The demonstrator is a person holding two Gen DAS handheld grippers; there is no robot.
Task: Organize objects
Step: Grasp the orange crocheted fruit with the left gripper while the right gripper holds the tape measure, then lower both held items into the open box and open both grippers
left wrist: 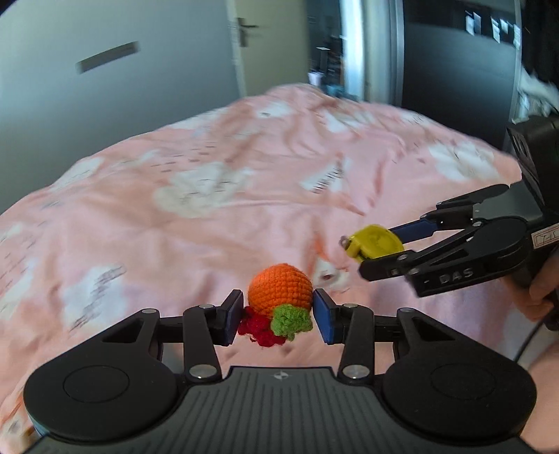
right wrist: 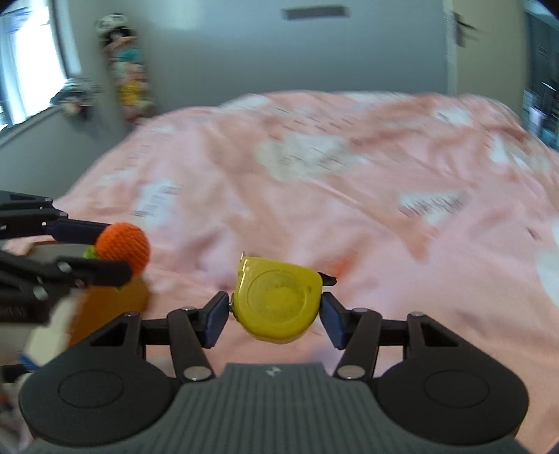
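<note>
Two tools in play, each with one thing in its grip. The left tool [left wrist: 278,316] is pinching a crochet orange [left wrist: 280,290], low centre of the left wrist view; its blue pads press the ball's sides, and one green crochet leaf [left wrist: 291,319] plus a red crochet bit [left wrist: 260,331] hang beneath. The right tool [right wrist: 276,316] pinches one yellow tape measure [right wrist: 277,302], low centre of its own view, pads on both flanks. Over at the right edge of the left view that tool's finger reads "DAS". Both things ride clear above the pink bedspread [left wrist: 209,209], whose white patches carry print too blurred to read. One door handle [left wrist: 244,29] shows top centre.
</note>
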